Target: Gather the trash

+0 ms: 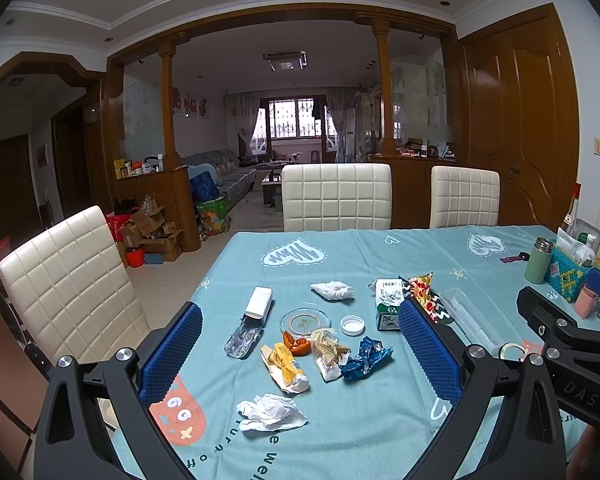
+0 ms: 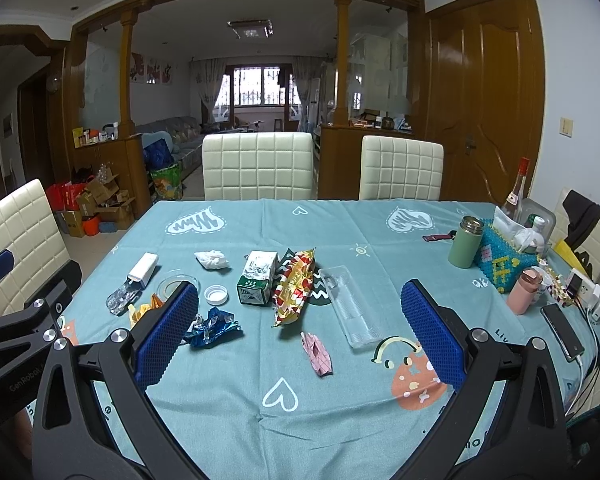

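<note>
Trash lies scattered on the teal tablecloth (image 1: 340, 252). In the left wrist view a crumpled tissue (image 1: 270, 412), a yellow wrapper (image 1: 286, 366), a beige wrapper (image 1: 328, 354) and blue foil (image 1: 366, 358) lie between the fingers of my open left gripper (image 1: 300, 350), which hovers above them. In the right wrist view my right gripper (image 2: 298, 330) is open and holds nothing, above a pink wrapper (image 2: 318, 354), a red-yellow snack bag (image 2: 294, 290), a green-white carton (image 2: 256, 278) and a clear plastic tray (image 2: 350, 306).
A glass ashtray (image 1: 303, 322), a white cap (image 1: 352, 325), a white box (image 1: 259, 302) and a clear blister pack (image 1: 242, 342) sit mid-table. At the right edge stand a green flask (image 2: 465, 242), a beaded tissue box (image 2: 504, 260), a pink bottle (image 2: 524, 292) and a phone (image 2: 562, 332). White chairs (image 1: 336, 196) surround the table.
</note>
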Demonstrator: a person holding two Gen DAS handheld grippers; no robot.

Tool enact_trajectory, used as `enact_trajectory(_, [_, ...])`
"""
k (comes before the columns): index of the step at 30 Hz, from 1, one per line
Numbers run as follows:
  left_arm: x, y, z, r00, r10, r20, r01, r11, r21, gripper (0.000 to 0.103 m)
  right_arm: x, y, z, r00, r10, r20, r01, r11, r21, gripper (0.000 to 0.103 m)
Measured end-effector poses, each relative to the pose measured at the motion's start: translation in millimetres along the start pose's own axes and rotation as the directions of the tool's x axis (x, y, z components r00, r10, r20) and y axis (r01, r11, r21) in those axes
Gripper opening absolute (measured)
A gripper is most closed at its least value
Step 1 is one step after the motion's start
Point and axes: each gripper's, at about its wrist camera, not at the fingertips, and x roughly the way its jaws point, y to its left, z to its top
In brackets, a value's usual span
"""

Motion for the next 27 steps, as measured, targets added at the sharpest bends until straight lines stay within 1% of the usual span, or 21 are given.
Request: enact_trajectory(27, [0.1,-2.0,-1.2,1.000,-0.003,-0.007,0.003,1.000,-0.001,0.096,0.7,-0.3,-0.6,1.000,0.001,-0.004,-0.001,1.000,0.001,0.100])
